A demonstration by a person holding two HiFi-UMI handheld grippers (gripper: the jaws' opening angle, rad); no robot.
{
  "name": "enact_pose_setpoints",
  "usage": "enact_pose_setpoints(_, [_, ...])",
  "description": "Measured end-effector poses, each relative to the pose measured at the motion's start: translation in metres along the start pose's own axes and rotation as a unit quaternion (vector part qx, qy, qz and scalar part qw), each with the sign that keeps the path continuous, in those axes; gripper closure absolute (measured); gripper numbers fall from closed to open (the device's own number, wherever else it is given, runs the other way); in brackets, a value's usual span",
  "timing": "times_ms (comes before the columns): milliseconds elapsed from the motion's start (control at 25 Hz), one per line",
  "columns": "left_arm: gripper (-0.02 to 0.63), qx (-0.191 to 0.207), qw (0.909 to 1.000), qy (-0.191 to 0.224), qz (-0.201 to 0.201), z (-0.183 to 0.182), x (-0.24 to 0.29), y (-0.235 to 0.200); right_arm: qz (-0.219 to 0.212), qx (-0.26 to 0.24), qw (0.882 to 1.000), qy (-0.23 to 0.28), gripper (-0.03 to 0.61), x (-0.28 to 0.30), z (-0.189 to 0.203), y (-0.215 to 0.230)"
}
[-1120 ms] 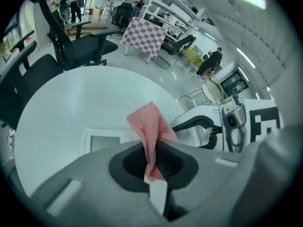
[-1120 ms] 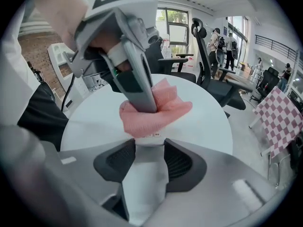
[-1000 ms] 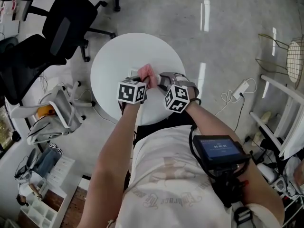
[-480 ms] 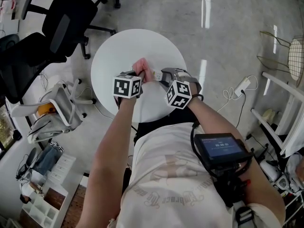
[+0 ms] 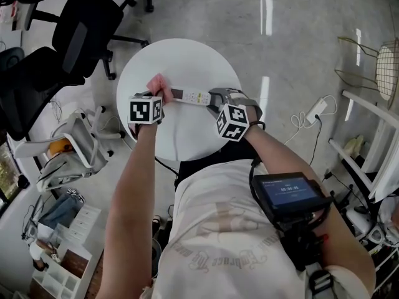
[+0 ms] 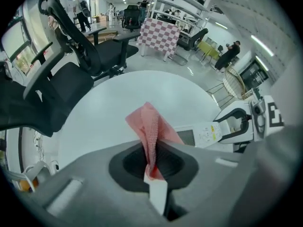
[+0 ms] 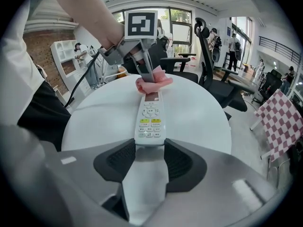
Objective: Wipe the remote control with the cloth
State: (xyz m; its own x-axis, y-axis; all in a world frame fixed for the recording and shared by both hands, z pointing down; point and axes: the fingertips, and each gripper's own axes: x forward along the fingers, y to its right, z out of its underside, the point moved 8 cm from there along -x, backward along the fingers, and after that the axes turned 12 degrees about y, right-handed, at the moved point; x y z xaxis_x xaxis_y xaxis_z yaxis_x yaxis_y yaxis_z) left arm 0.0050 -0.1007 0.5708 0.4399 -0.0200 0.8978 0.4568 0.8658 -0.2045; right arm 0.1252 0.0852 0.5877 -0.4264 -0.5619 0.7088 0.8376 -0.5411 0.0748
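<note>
Pink cloth (image 5: 156,81) touching remote control (image 5: 190,96), white table (image 5: 187,58)

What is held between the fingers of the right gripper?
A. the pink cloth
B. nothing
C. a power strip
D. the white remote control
D: the fingers of the right gripper clamp the near end of the remote control; the left gripper pinches the cloth.

Grey left gripper (image 5: 157,91) and right gripper (image 5: 212,98): black ribbed pads (image 7: 116,163) inside the fingers, checkered marker cube (image 5: 145,109) behind them. Cream printed T-shirt (image 5: 218,242), short sleeves; black cabled screen unit (image 5: 290,195).
</note>
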Motion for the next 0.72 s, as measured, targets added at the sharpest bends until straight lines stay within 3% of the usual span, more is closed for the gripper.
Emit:
enact_pose_setpoints(160, [0.594,0.012,0.9999,-0.006,0.006,0.001,-0.002,-0.003,0.001,0.000,1.000,-0.002,0.377,-0.001,0.001,0.000])
enact_pose_setpoints(400, [0.595,0.098,0.9945,-0.032,0.020,0.002,0.005,0.030,0.001,0.002,1.000,-0.005,0.377,-0.001,0.004,-0.002])
enact_pose_setpoints(720, [0.595,0.112,0.9894,-0.023,0.090,0.003,0.012,0.083,0.002,0.007,1.000,-0.005,0.378,-0.001,0.004,-0.003])
